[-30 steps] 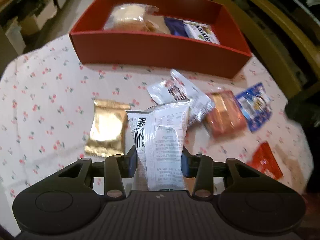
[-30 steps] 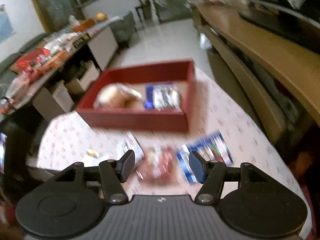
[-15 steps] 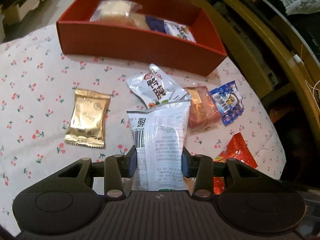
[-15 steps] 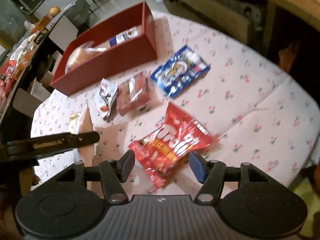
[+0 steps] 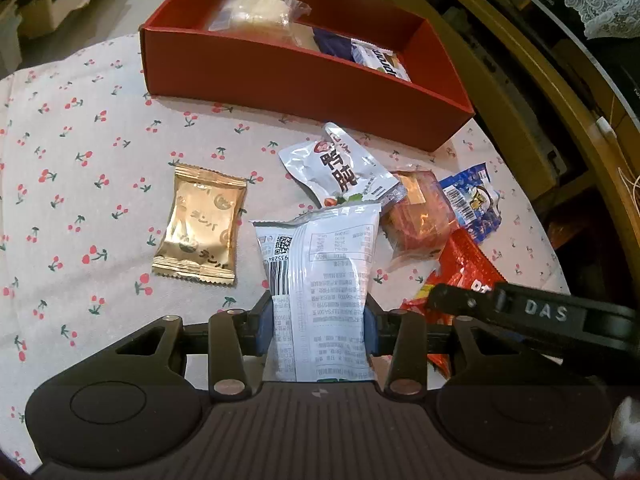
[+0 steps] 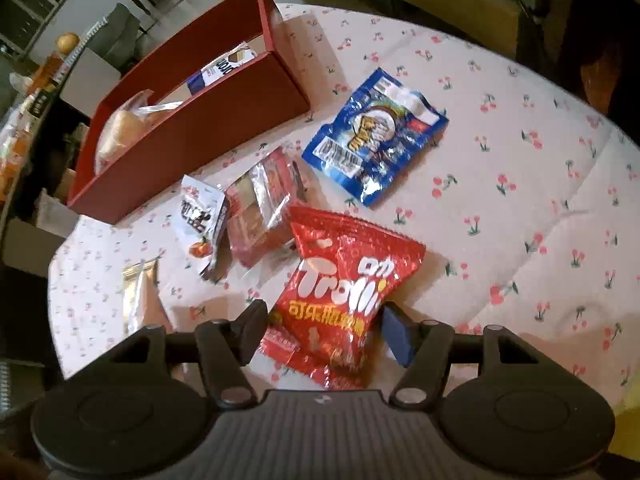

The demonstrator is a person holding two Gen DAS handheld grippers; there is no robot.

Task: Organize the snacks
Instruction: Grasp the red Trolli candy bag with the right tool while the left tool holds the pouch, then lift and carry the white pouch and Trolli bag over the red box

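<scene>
My left gripper (image 5: 318, 320) is shut on a white snack packet (image 5: 320, 272) and holds it above the cherry-print tablecloth. My right gripper (image 6: 324, 330) is open, its fingers either side of the near end of a red Trolli bag (image 6: 344, 280), which lies on the cloth. The red box (image 5: 288, 76) stands at the far side with a bread bag (image 5: 260, 14) and a blue-white packet (image 5: 376, 60) inside. Loose on the cloth are a gold packet (image 5: 200, 226), a white-red pouch (image 5: 340, 168), a clear orange pack (image 5: 420, 220) and a blue bag (image 6: 376, 140).
The table edge curves away at the right (image 6: 600, 128), with a wooden bench (image 5: 540, 92) beyond it. The right gripper's arm (image 5: 532, 316) reaches in at the lower right of the left wrist view. Shelves and boxes (image 5: 52, 4) stand beyond the far left.
My right gripper has swung down from above the table and come low over the red Trolli bag. My left gripper has kept hold of the white packet and drifted a little.
</scene>
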